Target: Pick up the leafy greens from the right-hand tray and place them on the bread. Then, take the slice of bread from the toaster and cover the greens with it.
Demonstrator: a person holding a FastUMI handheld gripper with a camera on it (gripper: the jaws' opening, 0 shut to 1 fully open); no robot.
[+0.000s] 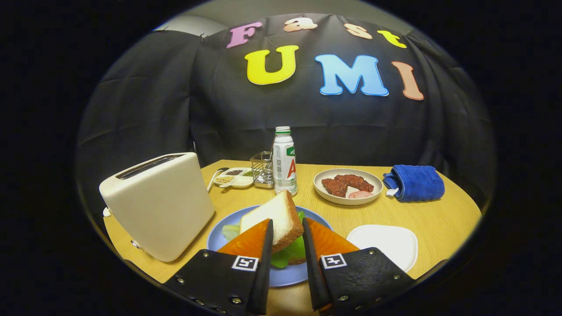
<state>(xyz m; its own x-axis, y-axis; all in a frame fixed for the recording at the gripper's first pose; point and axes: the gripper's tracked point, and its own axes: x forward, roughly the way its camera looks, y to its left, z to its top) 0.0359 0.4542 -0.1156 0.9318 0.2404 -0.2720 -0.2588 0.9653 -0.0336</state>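
My gripper point(287, 221) is shut on a slice of bread point(276, 215). One finger lies on its white face, the other against its underside. The slice is tilted, its lower edge over the leafy greens point(293, 251) on the blue plate point(219, 239). A bit of crust from a lower slice point(298, 260) peeks out under the greens. The cream toaster point(160, 204) stands left of the plate, and I cannot see into its slot. The white tray point(386, 243) right of the plate has nothing on it.
Beyond the plate stand a white bottle point(284, 162), a wire holder point(262, 169) and a small divided dish point(235, 177). A beige plate with meat point(348, 186) and a folded blue towel point(415, 182) lie at the back right of the wooden table point(443, 219).
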